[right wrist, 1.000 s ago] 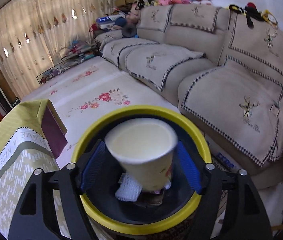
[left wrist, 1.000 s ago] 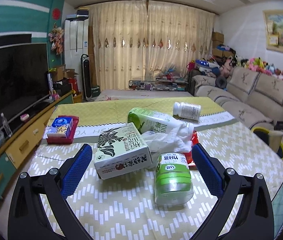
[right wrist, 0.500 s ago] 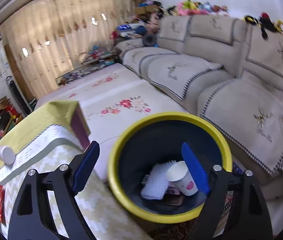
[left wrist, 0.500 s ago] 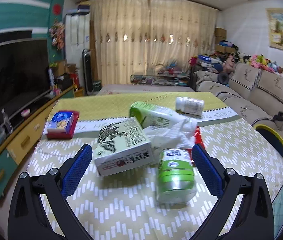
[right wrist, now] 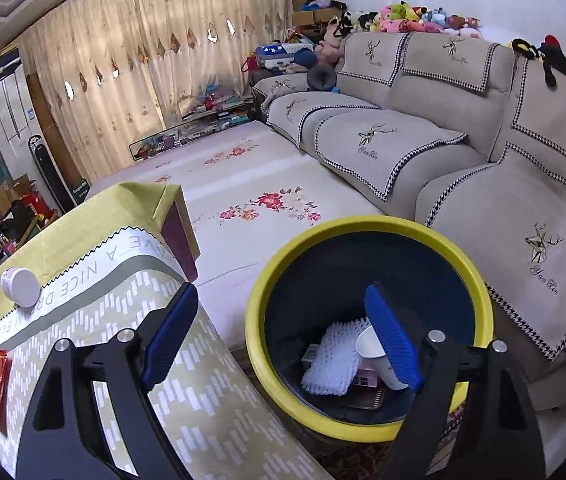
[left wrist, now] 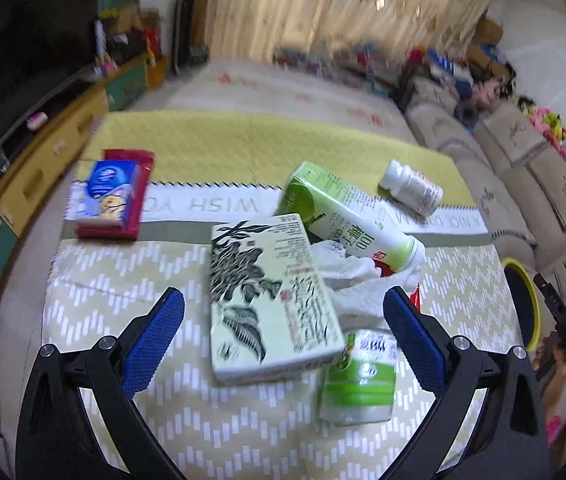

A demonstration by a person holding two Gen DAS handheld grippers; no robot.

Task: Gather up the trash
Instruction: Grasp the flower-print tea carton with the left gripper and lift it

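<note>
My left gripper (left wrist: 283,320) is open above the table, its blue pads either side of a pale green drink carton (left wrist: 271,300) lying flat. Beside the carton lie a green jar (left wrist: 357,380), crumpled white tissue (left wrist: 355,284), a green-and-white bottle (left wrist: 347,220) and a small white pill bottle (left wrist: 411,188). My right gripper (right wrist: 283,336) is open and empty over the gap between table edge and the yellow-rimmed bin (right wrist: 283,392). In the bin lie a paper cup (right wrist: 371,348) and a white foam net (right wrist: 331,364).
A red tray with a blue tissue pack (left wrist: 111,192) sits at the table's far left. The sofa (right wrist: 463,168) stands right behind the bin. A TV cabinet (left wrist: 23,184) runs along the left. The bin's rim also shows at the table's right (left wrist: 535,312).
The right gripper let go of the paper cup, which fell into the bin, then pulled back and left. The left gripper tilted down and moved closer over the carton.
</note>
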